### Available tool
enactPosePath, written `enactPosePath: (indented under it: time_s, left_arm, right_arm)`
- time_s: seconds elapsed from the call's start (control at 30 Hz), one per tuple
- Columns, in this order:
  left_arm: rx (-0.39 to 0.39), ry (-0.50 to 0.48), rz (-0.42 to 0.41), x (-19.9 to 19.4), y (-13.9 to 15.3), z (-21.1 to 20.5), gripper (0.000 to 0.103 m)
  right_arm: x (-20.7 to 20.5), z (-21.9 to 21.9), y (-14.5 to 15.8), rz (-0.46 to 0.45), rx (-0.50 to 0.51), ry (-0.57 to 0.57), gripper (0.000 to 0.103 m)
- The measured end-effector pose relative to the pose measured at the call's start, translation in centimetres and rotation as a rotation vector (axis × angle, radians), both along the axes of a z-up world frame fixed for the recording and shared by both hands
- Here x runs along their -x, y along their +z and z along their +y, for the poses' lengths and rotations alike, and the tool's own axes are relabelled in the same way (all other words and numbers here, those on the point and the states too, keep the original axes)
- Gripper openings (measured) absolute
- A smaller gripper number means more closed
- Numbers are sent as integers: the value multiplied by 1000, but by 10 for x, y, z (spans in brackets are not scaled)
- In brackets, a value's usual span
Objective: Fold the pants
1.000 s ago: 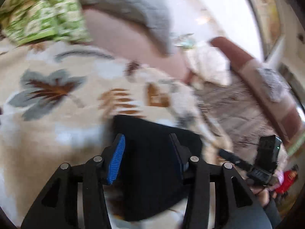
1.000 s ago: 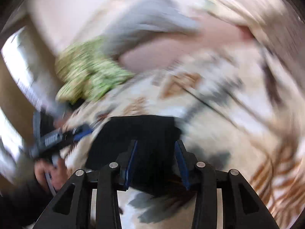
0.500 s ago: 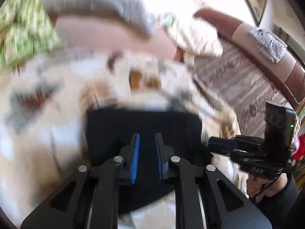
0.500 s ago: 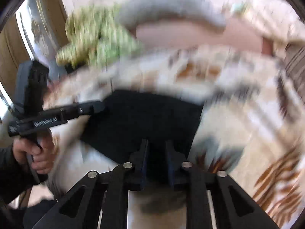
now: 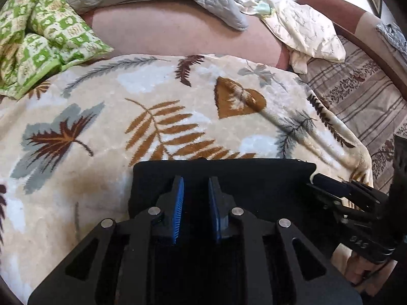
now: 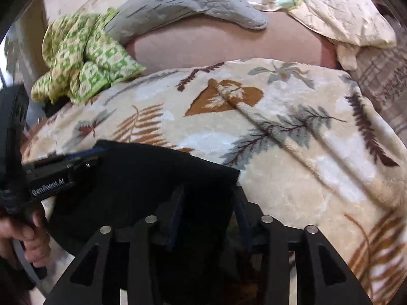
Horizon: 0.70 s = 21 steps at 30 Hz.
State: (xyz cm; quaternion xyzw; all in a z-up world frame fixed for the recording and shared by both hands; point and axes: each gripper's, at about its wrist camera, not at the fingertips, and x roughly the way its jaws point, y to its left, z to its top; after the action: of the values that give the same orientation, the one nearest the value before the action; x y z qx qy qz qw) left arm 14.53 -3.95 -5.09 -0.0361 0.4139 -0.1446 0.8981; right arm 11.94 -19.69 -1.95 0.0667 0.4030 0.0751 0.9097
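Black pants (image 5: pixel 229 178) folded on the leafy blanket (image 5: pixel 101 127); left gripper (image 5: pixel 195 185) and right gripper (image 6: pixel 207 198) both just eased apart, nothing pinched.

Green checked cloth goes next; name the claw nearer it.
Left. The left claw is over the black pants' end nearest the green checked cloth; the right claw is over their far end. Both jaws have just been opening, pinching nothing.

Left tool (image 5: pixel 195 185) angled downward, blue pads (image 5: pixel 179 204) a narrow gap apart, jaws just widening slightly. Right tool (image 6: pixel 208 195) likewise tilted down, jaws just opening, clearly parted. Bare hand (image 6: pixel 25 231) gripping left handle.
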Motion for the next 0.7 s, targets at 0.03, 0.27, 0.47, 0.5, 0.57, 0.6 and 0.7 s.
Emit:
enactPosePath:
  time_s: [0.03, 0.27, 0.47, 0.5, 0.57, 0.6, 0.7]
  left_arm:
    - [-6, 8, -5, 4, 3, 0, 26]
    - [-91, 83, -106, 65, 33, -7, 82]
    - [-204, 49, -171, 102, 46, -17, 82]
    - [-212, 49, -184, 107, 48, -16, 82]
    - [-219, 55, -193, 113, 49, -14, 82]
    - [-222, 59, -194, 115, 49, -13, 82]
    - [-221, 67, -185, 119, 47, -9, 82]
  right_arm:
    - [5, -3, 4, -22, -12, -9, 40]
    - [77, 7, 37, -143, 69, 31, 61]
    - [117, 35, 34, -188, 183, 54, 66]
    - [120, 37, 33, -190, 199, 56, 66]
    - [124, 39, 30, -186, 216, 47, 67]
    - [125, 39, 29, -182, 213, 44, 67]
    - [129, 38, 26, -170, 194, 24, 67]
